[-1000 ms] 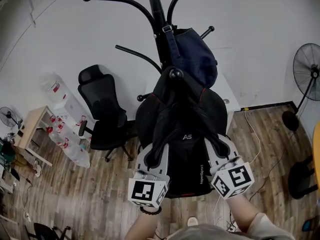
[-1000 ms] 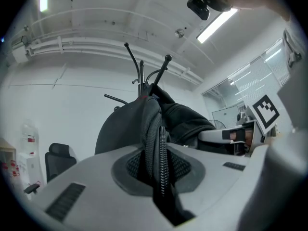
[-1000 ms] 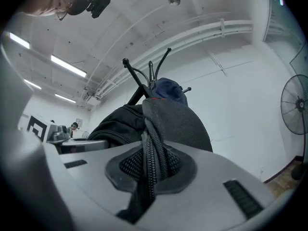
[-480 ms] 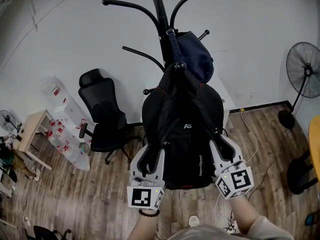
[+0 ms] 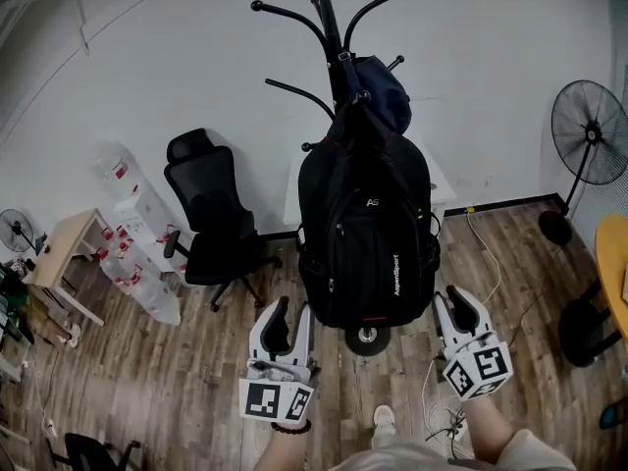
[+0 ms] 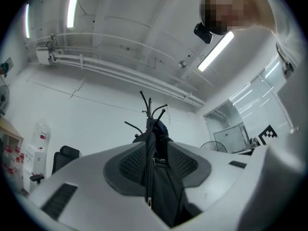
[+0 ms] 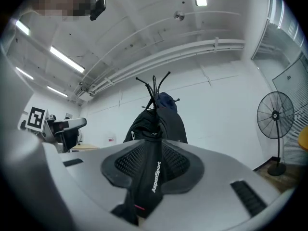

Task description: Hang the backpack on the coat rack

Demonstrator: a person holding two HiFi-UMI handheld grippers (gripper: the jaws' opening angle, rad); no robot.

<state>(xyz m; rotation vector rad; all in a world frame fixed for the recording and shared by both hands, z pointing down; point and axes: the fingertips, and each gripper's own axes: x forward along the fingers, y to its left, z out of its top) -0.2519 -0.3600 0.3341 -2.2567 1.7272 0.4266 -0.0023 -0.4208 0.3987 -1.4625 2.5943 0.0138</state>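
While the black backpack (image 5: pixel 365 234) hangs on the coat rack (image 5: pixel 329 27) by the far wall, both grippers sit nearer, not touching it. The left gripper (image 5: pixel 287 310) and right gripper (image 5: pixel 451 300) hold their jaws apart, empty. A navy bag (image 5: pixel 383 84), possibly, hangs behind.

I'm looking into a plain office room: a black swivel office chair (image 5: pixel 211 214) against the white wall (image 5: pixel 177 57), a small cluttered wooden desk (image 5: pixel 59 248), water jugs (image 5: pixel 116 177), a pedestal fan (image 5: pixel 587 121), a coat rack (image 5: pixel 329 27), ceiling strip lights (image 7: pixel 65 59), windows with blinds (image 6: pixel 262 97) and wood-plank flooring (image 5: pixel 147 381).
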